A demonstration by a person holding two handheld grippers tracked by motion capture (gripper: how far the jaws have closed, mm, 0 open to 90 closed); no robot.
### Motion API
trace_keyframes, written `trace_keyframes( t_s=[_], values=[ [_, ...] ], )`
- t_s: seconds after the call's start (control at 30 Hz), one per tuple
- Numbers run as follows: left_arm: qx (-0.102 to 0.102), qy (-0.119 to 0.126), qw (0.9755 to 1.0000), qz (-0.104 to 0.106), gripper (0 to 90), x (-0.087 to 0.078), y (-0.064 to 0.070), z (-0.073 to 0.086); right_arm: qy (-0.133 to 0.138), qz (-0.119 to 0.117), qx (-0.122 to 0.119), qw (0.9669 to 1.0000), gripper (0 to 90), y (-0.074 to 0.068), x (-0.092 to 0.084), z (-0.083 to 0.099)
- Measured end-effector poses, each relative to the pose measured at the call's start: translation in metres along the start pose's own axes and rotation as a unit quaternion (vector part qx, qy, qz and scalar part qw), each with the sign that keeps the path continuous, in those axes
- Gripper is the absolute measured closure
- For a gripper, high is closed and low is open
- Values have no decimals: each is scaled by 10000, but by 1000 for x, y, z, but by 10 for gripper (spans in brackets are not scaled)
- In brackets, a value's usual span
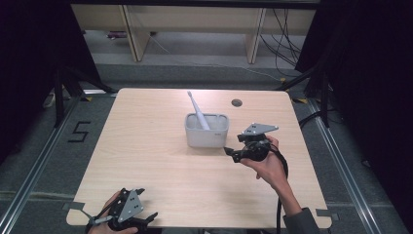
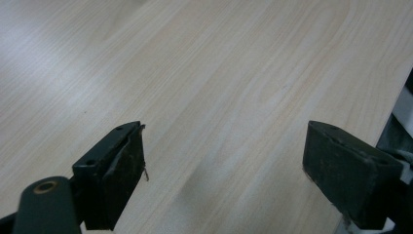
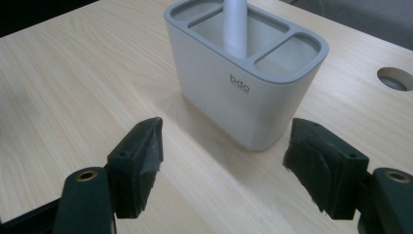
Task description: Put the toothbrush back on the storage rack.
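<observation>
So the right gripper (image 1: 228,152) sits just beside the white holder (image 1: 206,130), and its jaws stand wide apart with nothing between them. The holder is a small cup with three slots on top, and it stands near the middle of the wooden table (image 1: 146,161). A white toothbrush (image 1: 197,110) leans in the middle slot, with its brush end up and tipped toward the far left. It looks like the job now is to work with the toothbrush and its holder. To do it well, the hand should go slow and stay steady, because the holder is light and could slide or tip if a jaw bumps its side. If the toothbrush is what gets grabbed, the jaws should come from above and close on the thin handle, not on the cup. In the right gripper view, the holder (image 3: 243,92) stands straight ahead, a little past the two jaw tips, not touching them, and the toothbrush handle (image 3: 235,27) rises from it. The left gripper (image 1: 146,219) rests far away at the near edge of the table, also with jaws open and holding nothing.
</observation>
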State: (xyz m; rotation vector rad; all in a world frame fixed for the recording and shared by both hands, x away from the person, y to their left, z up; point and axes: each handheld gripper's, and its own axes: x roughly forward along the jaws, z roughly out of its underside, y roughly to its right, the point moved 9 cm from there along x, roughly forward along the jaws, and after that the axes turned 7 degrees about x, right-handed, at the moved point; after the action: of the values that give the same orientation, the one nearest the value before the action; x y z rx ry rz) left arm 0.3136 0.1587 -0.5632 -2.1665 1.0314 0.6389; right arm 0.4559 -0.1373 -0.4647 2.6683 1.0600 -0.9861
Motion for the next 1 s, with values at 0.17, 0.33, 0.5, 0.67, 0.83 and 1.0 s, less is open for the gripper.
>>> trace_keyframes(
  t_s=[0.17,0.33,0.5,0.67,0.83,1.0],
  values=[
    [2,-12,10000,50,150,0,1,0,-41,44,-37,10000,298,2,-3,6],
    [-45,-6,10000,49,150,0,1,0,-19,32,-4,10000,298,1,-4,11],
    [-52,-3,10000,49,150,0,1,0,-141,25,63,9999,297,-2,-5,20],
    [8,-8,10000,45,150,-1,1,0,-135,-16,-78,9999,296,-3,-4,28],
    [7,-7,10000,48,150,0,1,0,-195,-5,37,9998,284,-6,-6,37],
    [-18,-9,10000,53,150,0,1,0,-103,11,78,9999,250,-7,-8,42]
  ],
)
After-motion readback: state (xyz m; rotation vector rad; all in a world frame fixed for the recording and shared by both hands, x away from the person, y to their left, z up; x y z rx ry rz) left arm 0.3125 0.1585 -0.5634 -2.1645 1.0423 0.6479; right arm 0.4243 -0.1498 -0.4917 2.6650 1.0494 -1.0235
